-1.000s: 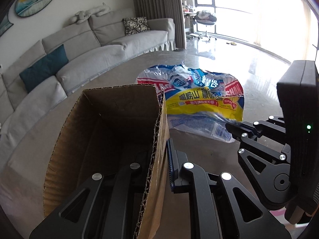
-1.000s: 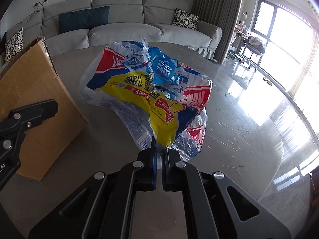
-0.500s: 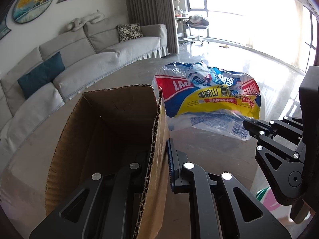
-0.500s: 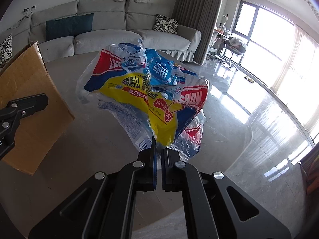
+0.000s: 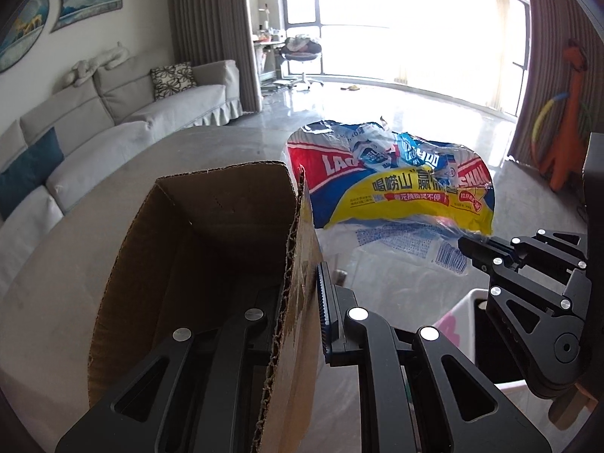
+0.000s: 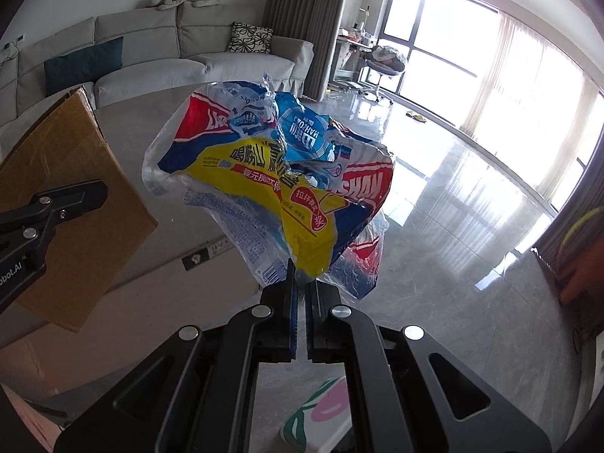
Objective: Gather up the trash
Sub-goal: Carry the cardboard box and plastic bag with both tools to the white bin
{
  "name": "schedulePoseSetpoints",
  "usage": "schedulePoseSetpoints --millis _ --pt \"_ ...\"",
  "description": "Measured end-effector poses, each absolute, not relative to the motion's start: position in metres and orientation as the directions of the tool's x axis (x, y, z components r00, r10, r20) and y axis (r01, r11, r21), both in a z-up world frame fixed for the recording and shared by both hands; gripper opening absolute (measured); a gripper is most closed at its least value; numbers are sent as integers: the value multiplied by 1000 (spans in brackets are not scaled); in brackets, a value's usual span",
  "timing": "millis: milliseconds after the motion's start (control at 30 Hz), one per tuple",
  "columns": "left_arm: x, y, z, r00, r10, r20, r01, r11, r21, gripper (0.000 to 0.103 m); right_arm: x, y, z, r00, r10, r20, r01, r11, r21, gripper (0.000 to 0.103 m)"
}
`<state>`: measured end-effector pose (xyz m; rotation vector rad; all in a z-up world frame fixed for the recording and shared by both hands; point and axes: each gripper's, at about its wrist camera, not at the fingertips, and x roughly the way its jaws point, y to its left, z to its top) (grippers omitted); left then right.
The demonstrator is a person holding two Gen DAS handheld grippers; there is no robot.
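Observation:
An open brown cardboard box (image 5: 211, 249) hangs in the air, its right wall pinched by my left gripper (image 5: 302, 302), which is shut on it. One finger sits inside the box, the other outside. To its right floats a crumpled red, yellow and blue plastic wrapper (image 5: 396, 188). My right gripper (image 5: 468, 251) holds it by its lower clear edge. In the right wrist view the wrapper (image 6: 271, 173) rises from my right gripper (image 6: 301, 283), shut on its bottom corner. The box (image 6: 68, 173) and my left gripper (image 6: 56, 207) show at the left.
A white bin with pink and green print (image 6: 321, 407) stands just below the grippers; its rim (image 5: 464, 313) shows in the left wrist view. A grey round table (image 5: 113, 196) lies behind, a pale sofa (image 5: 124, 120) beyond. Glossy floor (image 6: 453, 207) spreads right, towards an orange toy (image 5: 566, 113).
Both grippers have swung right together with the box and the wrapper, from over the table to over the floor. The white printed bin has come into view below them.

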<state>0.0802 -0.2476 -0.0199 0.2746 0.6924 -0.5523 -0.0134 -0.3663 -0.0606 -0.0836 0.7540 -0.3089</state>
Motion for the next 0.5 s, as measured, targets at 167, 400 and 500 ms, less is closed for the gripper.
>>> schedulePoseSetpoints --millis 167,400,500 --pt "42 -280 -30 588 -440 -679 627 778 38 14 -64 -391 -67 645 -355 -677 313 931 -190 4" --pt "2 -313 -35 548 -475 -688 688 724 47 14 -111 -409 -70 608 -399 -686 384 904 -185 4" --pt "-9 -327 -35 536 -485 -690 709 703 57 14 -123 -415 -68 597 -416 -686 412 893 -182 4"
